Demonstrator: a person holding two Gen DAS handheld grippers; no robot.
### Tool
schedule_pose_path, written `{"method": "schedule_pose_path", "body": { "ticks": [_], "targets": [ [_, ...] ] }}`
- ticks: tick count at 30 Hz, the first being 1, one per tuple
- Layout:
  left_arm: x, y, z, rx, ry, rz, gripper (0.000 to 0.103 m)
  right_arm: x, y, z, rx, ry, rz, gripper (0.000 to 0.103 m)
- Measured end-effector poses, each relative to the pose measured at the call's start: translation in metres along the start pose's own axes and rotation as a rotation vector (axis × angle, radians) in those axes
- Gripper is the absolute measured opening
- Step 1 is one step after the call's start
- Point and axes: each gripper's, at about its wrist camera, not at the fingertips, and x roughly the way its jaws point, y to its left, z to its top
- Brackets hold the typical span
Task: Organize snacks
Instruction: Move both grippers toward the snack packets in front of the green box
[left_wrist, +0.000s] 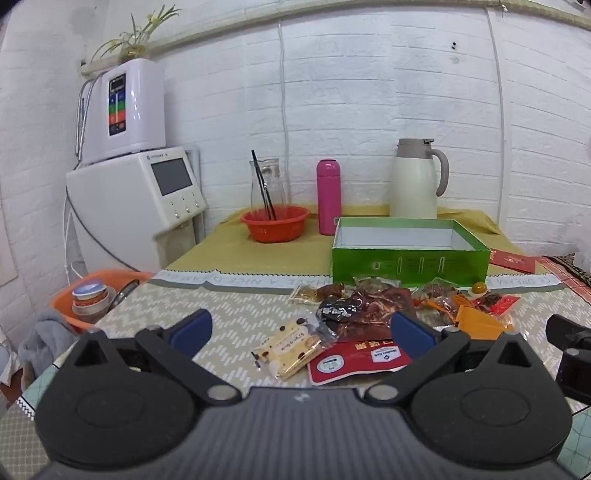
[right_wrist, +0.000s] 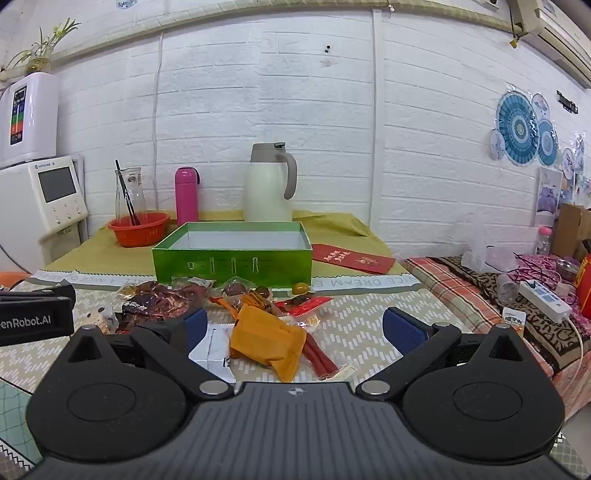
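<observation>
A heap of snack packets lies on the patterned tablecloth in front of an open green box (left_wrist: 410, 260) (right_wrist: 232, 264) whose white inside holds nothing. My left gripper (left_wrist: 301, 332) is open, hovering near a cream biscuit packet (left_wrist: 290, 349), a red pouch (left_wrist: 360, 362) and a dark meat packet (left_wrist: 369, 310). My right gripper (right_wrist: 295, 326) is also open, with an orange packet (right_wrist: 267, 341), a white packet (right_wrist: 216, 350) and red stick snacks (right_wrist: 319, 354) on the table below its fingers. Neither holds anything.
Behind the box stand a red basket (left_wrist: 275, 223), a glass carafe (left_wrist: 269, 181), a pink bottle (left_wrist: 328, 195) and a cream thermos jug (left_wrist: 415, 181). A water dispenser (left_wrist: 136, 199) is at left. A red envelope (right_wrist: 352, 258) lies right of the box; a power strip (right_wrist: 545, 299) farther right.
</observation>
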Motion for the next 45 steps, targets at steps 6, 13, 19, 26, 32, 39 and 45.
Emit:
{"method": "schedule_pose_path", "body": {
  "ticks": [6, 13, 19, 26, 32, 39, 45],
  "targets": [
    [-0.002, 0.005, 0.001, -0.035, -0.002, -0.028, 0.103, -0.001, 0.001, 0.000, -0.001, 0.000, -0.004, 0.103],
    [0.009, 0.000, 0.001, 0.002, 0.070, -0.012, 0.103, -0.001, 0.001, 0.003, -0.007, -0.004, -0.006, 0.103],
    [0.008, 0.003, 0.002, 0.005, 0.054, -0.046, 0.103, -0.005, 0.006, 0.001, -0.048, -0.027, -0.025, 0.103],
    [0.013, 0.017, -0.007, -0.099, 0.019, -0.154, 0.103, -0.005, 0.002, 0.002, -0.033, -0.028, 0.017, 0.103],
    [0.004, 0.009, -0.004, 0.010, -0.036, -0.008, 0.103, -0.004, -0.004, 0.002, 0.032, -0.011, 0.059, 0.103],
    [-0.003, 0.008, -0.004, 0.007, -0.053, -0.027, 0.103, -0.001, -0.003, -0.002, 0.031, 0.017, 0.033, 0.103],
    [0.002, 0.004, -0.010, 0.007, -0.017, -0.056, 0.103, -0.007, -0.003, 0.001, 0.020, -0.011, 0.045, 0.103]
  ]
}}
